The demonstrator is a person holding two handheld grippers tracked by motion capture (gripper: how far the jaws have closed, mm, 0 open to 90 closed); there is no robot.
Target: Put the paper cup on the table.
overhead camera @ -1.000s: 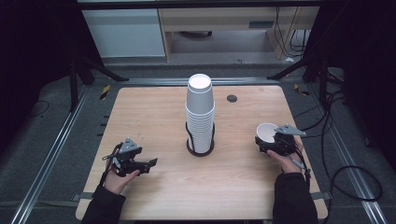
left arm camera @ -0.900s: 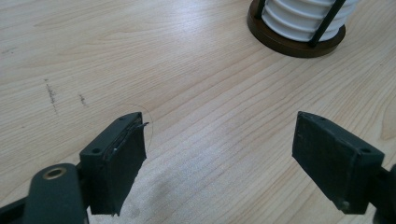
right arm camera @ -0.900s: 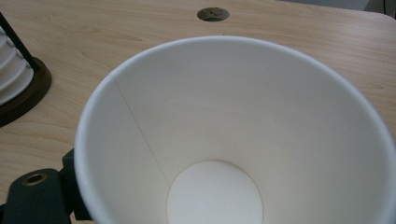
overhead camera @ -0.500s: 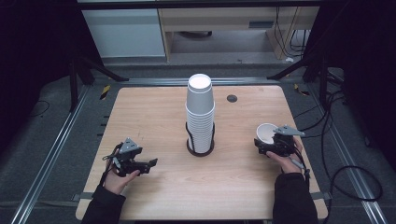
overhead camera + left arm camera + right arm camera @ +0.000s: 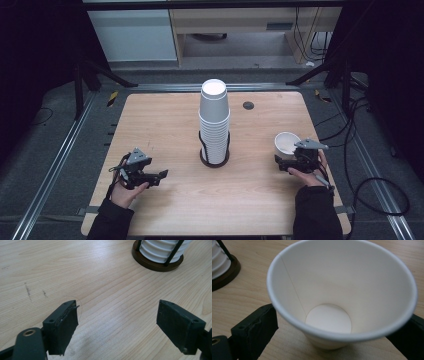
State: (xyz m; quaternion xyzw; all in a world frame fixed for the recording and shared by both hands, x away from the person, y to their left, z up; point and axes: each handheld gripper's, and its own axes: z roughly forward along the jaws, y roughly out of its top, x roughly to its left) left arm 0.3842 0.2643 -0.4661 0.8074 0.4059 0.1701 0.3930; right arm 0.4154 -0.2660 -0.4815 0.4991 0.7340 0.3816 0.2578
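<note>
Table (image 5: 165, 115): pale wood, dark floor around. Left tongs (image 5: 162, 174) apart, bare; right tongs (image 5: 281, 161) flank upright white cup (image 5: 287, 142), grip unclear.

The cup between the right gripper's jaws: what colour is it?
Plain white cup, inside and out, seen best in the right gripper view.

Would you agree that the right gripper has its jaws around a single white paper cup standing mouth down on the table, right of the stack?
Not quite: the cup stands mouth up. The right gripper view looks straight into its open mouth down to its round bottom. The rest holds: the right gripper has its jaws on either side of it, right of the stack of cups on the table.
</note>
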